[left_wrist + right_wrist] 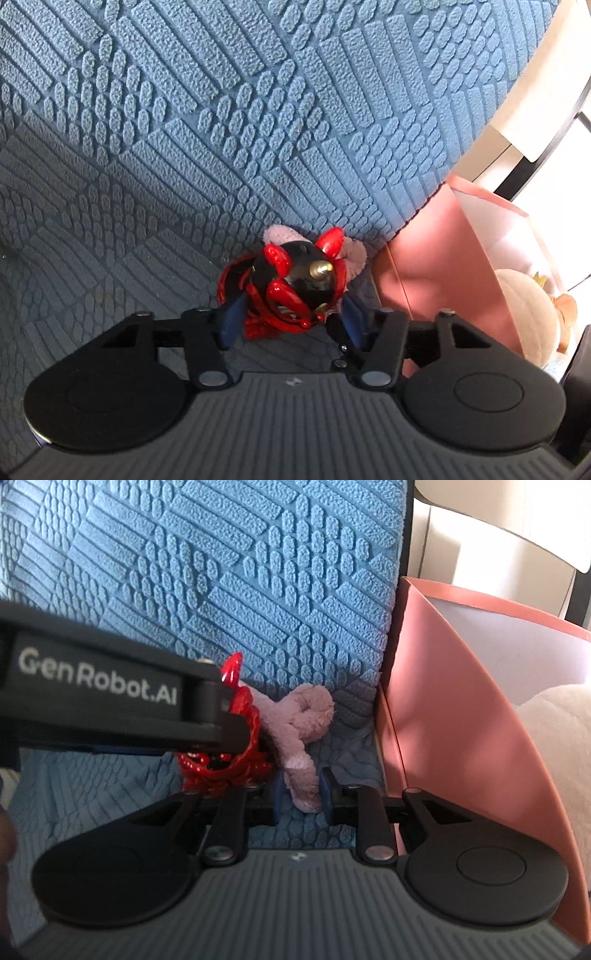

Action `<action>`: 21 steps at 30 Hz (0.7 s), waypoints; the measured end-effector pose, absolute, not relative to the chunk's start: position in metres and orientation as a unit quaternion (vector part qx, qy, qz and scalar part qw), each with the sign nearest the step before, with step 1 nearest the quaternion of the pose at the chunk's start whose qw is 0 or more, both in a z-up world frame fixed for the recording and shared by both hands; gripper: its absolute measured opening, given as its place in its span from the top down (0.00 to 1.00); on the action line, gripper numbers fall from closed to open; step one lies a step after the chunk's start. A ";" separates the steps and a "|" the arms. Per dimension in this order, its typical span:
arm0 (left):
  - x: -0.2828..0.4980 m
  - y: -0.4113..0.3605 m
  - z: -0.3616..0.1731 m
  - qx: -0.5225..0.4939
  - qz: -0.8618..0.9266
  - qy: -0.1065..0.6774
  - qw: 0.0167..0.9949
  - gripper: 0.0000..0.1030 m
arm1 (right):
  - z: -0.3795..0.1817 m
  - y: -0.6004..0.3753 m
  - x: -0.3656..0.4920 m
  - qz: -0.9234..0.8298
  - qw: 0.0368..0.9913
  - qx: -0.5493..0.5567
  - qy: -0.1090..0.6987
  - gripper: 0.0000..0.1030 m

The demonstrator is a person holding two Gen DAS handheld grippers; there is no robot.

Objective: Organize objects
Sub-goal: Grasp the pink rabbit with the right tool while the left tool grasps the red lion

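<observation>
A red and black toy figure (291,291) with a brass spike stands on the blue textured sofa seat (110,288). My left gripper (290,321) is open, its blue pads on either side of the figure. A pink plush toy (299,734) lies against the figure (229,764), partly behind it in the left wrist view (354,251). My right gripper (302,794) has its pads close on both sides of the plush toy's lower end; contact is unclear. The left gripper's body (110,698) crosses the right wrist view and hides most of the figure.
A pink open box (461,716) stands right of the sofa, holding a cream plush toy (554,746); both also show in the left wrist view (436,266). The blue sofa backrest (240,572) rises behind the toys. A pale wall or frame lies beyond the box.
</observation>
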State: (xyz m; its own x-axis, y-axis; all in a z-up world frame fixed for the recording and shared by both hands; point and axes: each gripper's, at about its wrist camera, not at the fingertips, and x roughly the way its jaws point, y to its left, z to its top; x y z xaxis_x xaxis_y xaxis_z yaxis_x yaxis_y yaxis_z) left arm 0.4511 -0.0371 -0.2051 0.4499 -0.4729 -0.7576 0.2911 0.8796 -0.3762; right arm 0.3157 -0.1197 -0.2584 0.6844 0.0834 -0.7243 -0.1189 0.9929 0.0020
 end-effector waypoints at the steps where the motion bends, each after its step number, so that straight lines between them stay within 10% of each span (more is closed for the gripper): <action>1: 0.451 -0.037 -0.205 -0.097 -0.224 0.471 0.848 0.42 | -0.255 -0.123 0.320 0.056 0.917 -0.026 0.394 0.79; 21: 0.442 -0.027 -0.193 -0.114 -0.224 0.470 0.846 0.78 | -0.231 -0.117 0.287 0.070 0.907 -0.026 0.414 0.87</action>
State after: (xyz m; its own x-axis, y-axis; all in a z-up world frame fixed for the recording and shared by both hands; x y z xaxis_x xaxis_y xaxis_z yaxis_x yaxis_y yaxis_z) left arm 0.4416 -0.0275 -0.1933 0.4574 -0.4867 -0.7442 0.2720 0.8734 -0.4040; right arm 0.2867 -0.1169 -0.2307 0.6477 0.1047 -0.7547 -0.1481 0.9889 0.0101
